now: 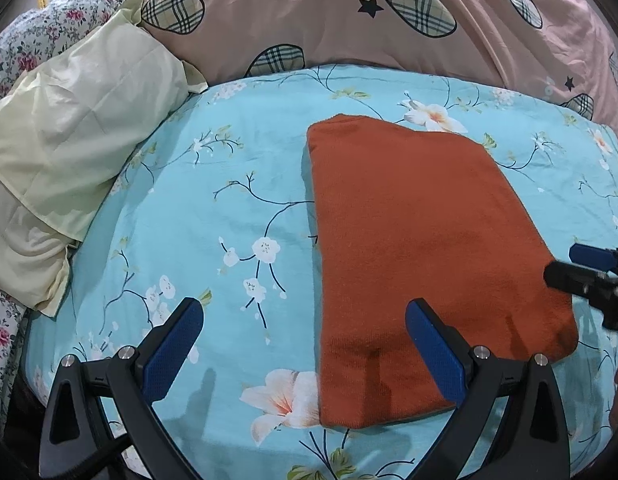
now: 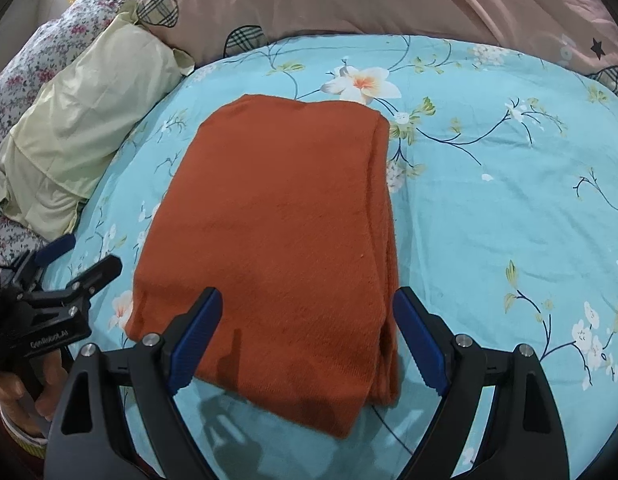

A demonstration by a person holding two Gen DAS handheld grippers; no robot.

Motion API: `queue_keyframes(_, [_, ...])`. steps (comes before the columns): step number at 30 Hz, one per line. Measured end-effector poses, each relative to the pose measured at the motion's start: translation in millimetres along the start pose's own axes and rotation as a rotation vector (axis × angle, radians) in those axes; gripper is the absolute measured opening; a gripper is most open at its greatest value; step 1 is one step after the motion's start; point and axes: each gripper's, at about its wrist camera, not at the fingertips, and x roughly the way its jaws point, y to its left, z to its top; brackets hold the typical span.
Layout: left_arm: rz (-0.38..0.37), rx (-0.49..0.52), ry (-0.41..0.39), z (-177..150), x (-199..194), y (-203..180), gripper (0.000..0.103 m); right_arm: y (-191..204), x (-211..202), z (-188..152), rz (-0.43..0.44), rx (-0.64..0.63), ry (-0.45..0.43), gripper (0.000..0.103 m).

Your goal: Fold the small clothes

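A rust-orange knitted garment (image 1: 421, 248) lies folded into a flat rectangle on the turquoise flowered bedsheet (image 1: 237, 168). My left gripper (image 1: 305, 320) hovers open above the garment's near left corner, nothing between its blue pads (image 1: 433, 352). In the right wrist view the same garment (image 2: 277, 232) shows stacked layers along its right edge. My right gripper (image 2: 307, 308) stands open over the garment's near edge, its pads clear of the cloth. Each gripper shows in the other's view: the right gripper (image 1: 577, 264) at the far right, the left gripper (image 2: 81, 256) at the left, held by a hand (image 2: 25, 392).
A pale yellow pillow (image 1: 73, 136) lies at the left of the bed. A pink duvet (image 1: 349, 16) with plaid hearts is bunched along the far side. Flowered bedding (image 1: 33, 32) is piled at the far left. Bare sheet (image 2: 509, 200) stretches to the garment's right.
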Motion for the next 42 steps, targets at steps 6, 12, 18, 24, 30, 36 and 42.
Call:
queue_keyframes(6, [-0.027, -0.002, 0.028, 1, 14, 0, 0.101, -17, 10, 15, 0.019, 0.054, -0.023, 0.087])
queue_keyframes(12, [-0.082, -0.008, 0.050, 3, 31, 1, 0.101, -42, 32, 46, 0.038, 0.143, -0.050, 0.080])
queue_keyframes(18, [-0.109, -0.025, 0.088, 3, 56, -2, 0.096, -55, 73, 76, 0.035, 0.185, -0.017, 0.053])
queue_keyframes(24, [-0.129, -0.022, 0.080, 11, 55, -1, 0.085, -49, 30, 76, 0.101, 0.171, -0.150, 0.011])
queue_keyframes(30, [-0.119, -0.010, 0.089, 4, 67, -7, 0.088, -60, 72, 60, -0.027, 0.164, -0.057, 0.011])
queue_keyframes(36, [-0.110, -0.011, 0.097, 5, 67, -5, 0.089, -62, 75, 58, -0.067, 0.179, -0.056, 0.020])
queue_keyframes(42, [-0.107, -0.023, 0.092, -6, 56, -2, 0.089, -34, 22, 43, -0.025, 0.138, -0.136, 0.023])
